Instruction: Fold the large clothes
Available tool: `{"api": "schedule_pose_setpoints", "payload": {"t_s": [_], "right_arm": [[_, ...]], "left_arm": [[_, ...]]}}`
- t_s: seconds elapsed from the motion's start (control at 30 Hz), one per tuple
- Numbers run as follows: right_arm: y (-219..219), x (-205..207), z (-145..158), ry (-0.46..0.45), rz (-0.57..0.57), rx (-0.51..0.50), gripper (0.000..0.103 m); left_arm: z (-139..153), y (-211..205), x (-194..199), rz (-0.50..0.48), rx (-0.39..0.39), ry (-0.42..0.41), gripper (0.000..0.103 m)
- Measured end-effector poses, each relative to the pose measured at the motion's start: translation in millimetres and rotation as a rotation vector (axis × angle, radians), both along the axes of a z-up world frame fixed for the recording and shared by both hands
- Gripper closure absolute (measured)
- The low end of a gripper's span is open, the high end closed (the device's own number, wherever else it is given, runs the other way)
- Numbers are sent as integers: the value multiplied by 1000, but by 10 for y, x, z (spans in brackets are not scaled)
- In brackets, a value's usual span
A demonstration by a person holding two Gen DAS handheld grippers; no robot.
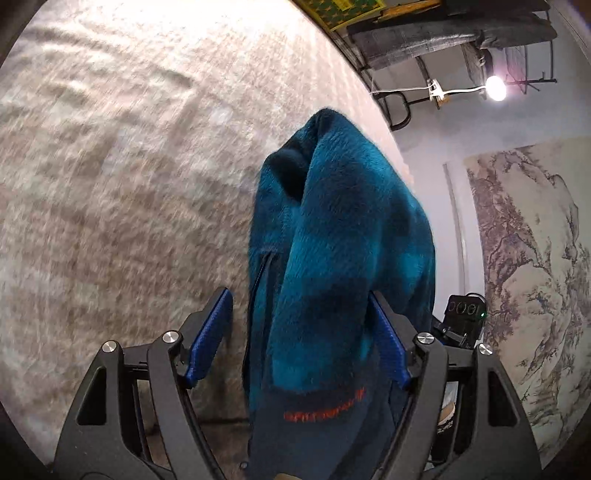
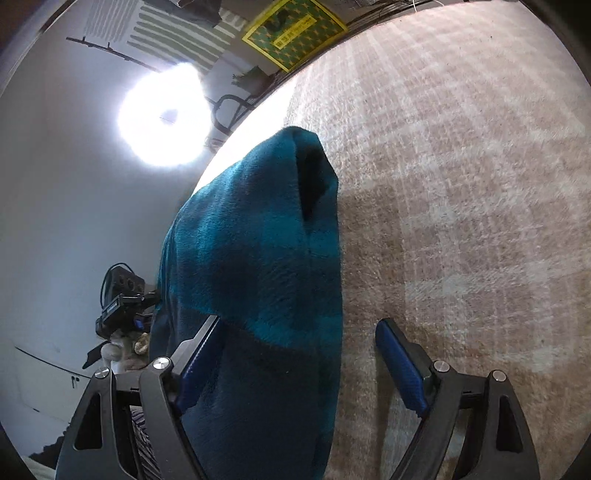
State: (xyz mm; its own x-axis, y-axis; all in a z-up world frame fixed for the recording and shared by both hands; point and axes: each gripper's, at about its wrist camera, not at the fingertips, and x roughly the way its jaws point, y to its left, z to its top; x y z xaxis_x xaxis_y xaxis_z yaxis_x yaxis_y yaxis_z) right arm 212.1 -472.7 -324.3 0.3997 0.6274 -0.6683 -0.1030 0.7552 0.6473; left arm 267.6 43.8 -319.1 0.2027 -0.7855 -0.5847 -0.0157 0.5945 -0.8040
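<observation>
A teal and dark-blue plaid fleece garment with a navy hem and orange lettering runs forward between the fingers of my left gripper. Its jaws stand wide and have been easing apart. The right pad touches the cloth, while the left pad stands clear of it. In the right wrist view the same fleece lies between the fingers of my right gripper, leaning on the left finger. The right pad is apart from the cloth. Both grippers are open over a beige checked carpet.
The beige carpet ends at a white wall. A bright lamp glares beyond its edge. A landscape wall hanging, a dark chair and a yellow-green poster stand around. Each view shows the other gripper's black body.
</observation>
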Motion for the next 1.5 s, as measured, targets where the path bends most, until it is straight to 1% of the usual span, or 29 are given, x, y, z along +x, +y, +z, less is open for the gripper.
{"api": "schedule_pose_setpoints", "payload": {"t_s": [0.03,0.1,0.2,0.3,0.4,0.5,0.63,0.7,0.73,0.77,0.8,0.87,0.97,1.0,1.03,1.17,1.27,1.5], "right_arm": [[3,5,3,-7,7,-3,15],[-8,-10,13,-16,18,5,14],[9,38,5,-18,21,60,15],[50,107,-34,-10,47,111,23],[109,144,-53,-10,84,119,24],[99,178,-86,-9,122,137,30],[90,222,-96,-22,129,163,36],[215,272,-99,-23,142,163,40],[256,288,-105,-20,149,157,47],[310,321,-118,-8,152,149,55],[334,339,-120,3,147,149,58],[332,332,-93,13,135,157,67],[413,257,99,-44,143,87,73],[462,241,171,-60,144,74,74],[487,213,230,-75,143,64,75],[603,109,457,-134,138,19,77],[713,40,617,-175,140,-14,77],[784,-195,1030,-280,124,-63,78]], "left_arm": [[10,-11,20,5,4,-18,28],[-3,-22,24,5,-11,-10,28],[-33,-61,58,7,-48,-9,28],[-11,-164,54,-18,-43,-26,28],[0,-202,37,-31,-43,-28,29],[-33,-198,26,-40,-74,-6,34],[-46,-234,54,-44,-85,-9,36],[-44,-296,80,-37,-74,-9,44],[-39,-321,77,-32,-60,-9,45],[-28,-334,70,-30,-47,-13,50],[5,-372,64,-30,-17,-21,57],[43,-413,13,-24,22,-42,61],[199,-526,-80,-27,115,-107,67],[290,-580,-126,-33,153,-139,68],[328,-605,-152,-36,171,-156,69],[630,-794,-337,-55,269,-271,71],[804,-936,-457,-62,304,-331,71],[1214,-1164,-729,-67,332,-463,72]]}}
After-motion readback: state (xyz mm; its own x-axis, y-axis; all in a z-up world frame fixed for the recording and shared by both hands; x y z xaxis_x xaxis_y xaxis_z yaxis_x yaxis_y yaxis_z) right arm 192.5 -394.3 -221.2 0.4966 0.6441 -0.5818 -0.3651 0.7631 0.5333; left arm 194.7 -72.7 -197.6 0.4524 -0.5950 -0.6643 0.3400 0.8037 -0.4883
